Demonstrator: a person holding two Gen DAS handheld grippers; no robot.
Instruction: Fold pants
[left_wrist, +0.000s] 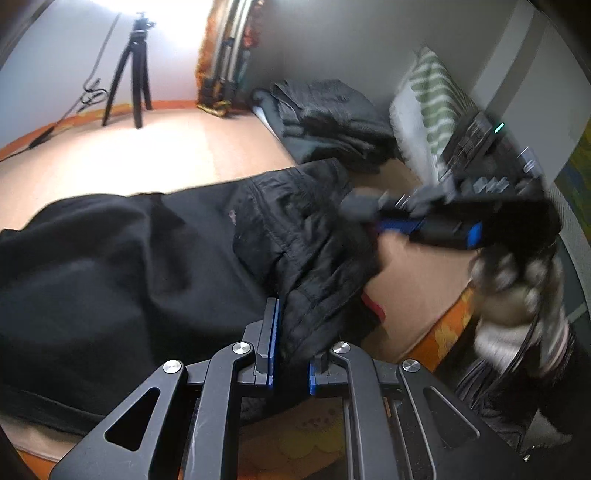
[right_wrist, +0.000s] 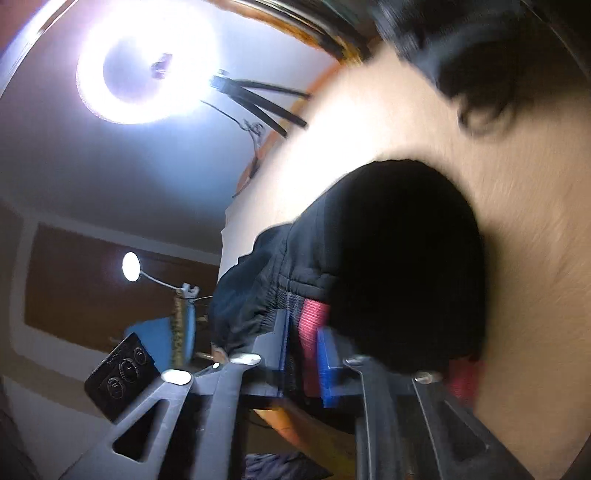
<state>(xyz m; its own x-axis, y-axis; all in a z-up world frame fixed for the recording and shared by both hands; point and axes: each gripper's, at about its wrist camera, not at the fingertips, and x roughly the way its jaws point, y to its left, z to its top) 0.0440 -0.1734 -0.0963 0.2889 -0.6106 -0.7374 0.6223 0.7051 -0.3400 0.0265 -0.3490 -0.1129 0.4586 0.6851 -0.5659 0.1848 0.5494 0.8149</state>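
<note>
Both views bend strongly toward their edges, with dark vignetted corners. In the left wrist view, a blown-out white glare sits on the wall far ahead of the jaws, washing the floor (left_wrist: 155, 147) pale. The right gripper (left_wrist: 373, 218) and gloved hand (left_wrist: 517, 302) smear with motion blur. The right wrist view is tilted and blurred throughout; a ring light (right_wrist: 147, 62) flares up-left of the jaws, and the black pants (right_wrist: 399, 258) lose all detail in shadow.

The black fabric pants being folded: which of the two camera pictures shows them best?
The left wrist view. There the black fabric pants spread wide across the tan surface, creases visible, with both grippers clamped on them. The right wrist view is tilted and blurred, showing only a dark bunched part near a red waistband strip.
</note>
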